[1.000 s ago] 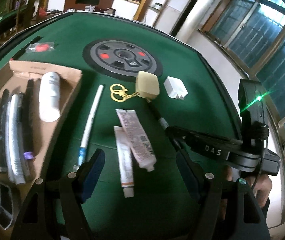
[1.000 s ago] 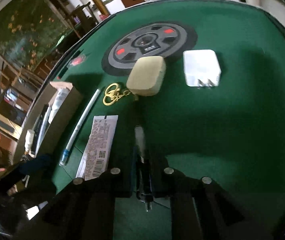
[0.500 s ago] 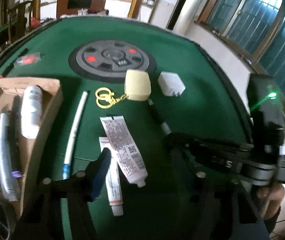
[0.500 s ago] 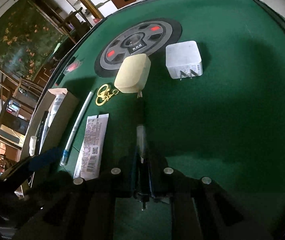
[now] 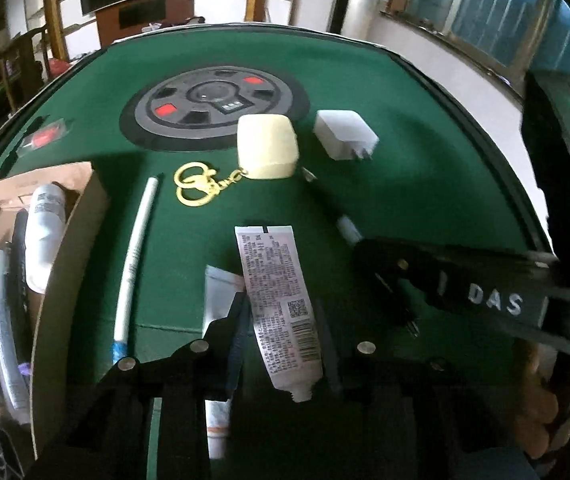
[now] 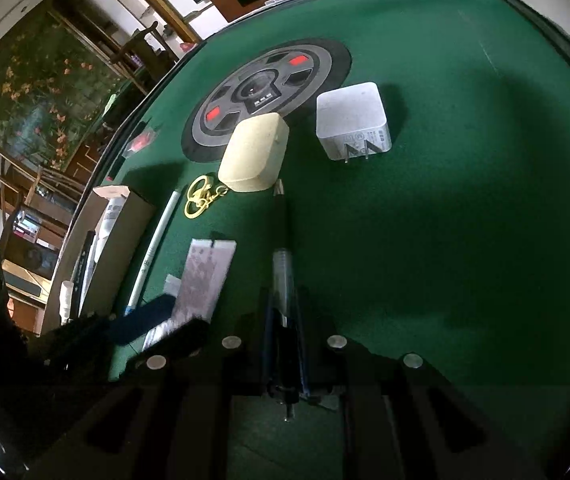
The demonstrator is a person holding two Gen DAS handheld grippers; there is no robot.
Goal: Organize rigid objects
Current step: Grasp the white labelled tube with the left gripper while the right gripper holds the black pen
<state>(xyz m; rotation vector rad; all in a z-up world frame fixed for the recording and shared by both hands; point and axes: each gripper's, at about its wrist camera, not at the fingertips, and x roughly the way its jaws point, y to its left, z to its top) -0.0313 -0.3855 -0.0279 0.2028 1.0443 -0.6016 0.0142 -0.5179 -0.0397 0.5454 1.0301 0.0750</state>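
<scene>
My left gripper [image 5: 281, 324] has closed its fingers around a white printed tube [image 5: 275, 296] lying on the green table; a second smaller tube [image 5: 219, 292] lies beside and partly under it. My right gripper [image 6: 283, 312] is shut on a black pen [image 6: 283, 240] that points toward a cream earbud case [image 6: 255, 152] with a gold key ring [image 6: 201, 200]. The right gripper also shows in the left wrist view [image 5: 381, 264]. A white charger plug [image 6: 353, 120] lies right of the case. A long white pen [image 5: 135, 256] lies left of the tubes.
A cardboard box [image 5: 69, 256] at the left holds a white bottle [image 5: 41, 232] and several dark pens. A round grey console [image 5: 215, 106] sits in the table's middle. The table edge [image 5: 485, 92] runs along the right.
My left gripper has moved forward and down over the printed tube and narrowed its fingers onto it. My right gripper still holds the black pen, lifted slightly toward me.
</scene>
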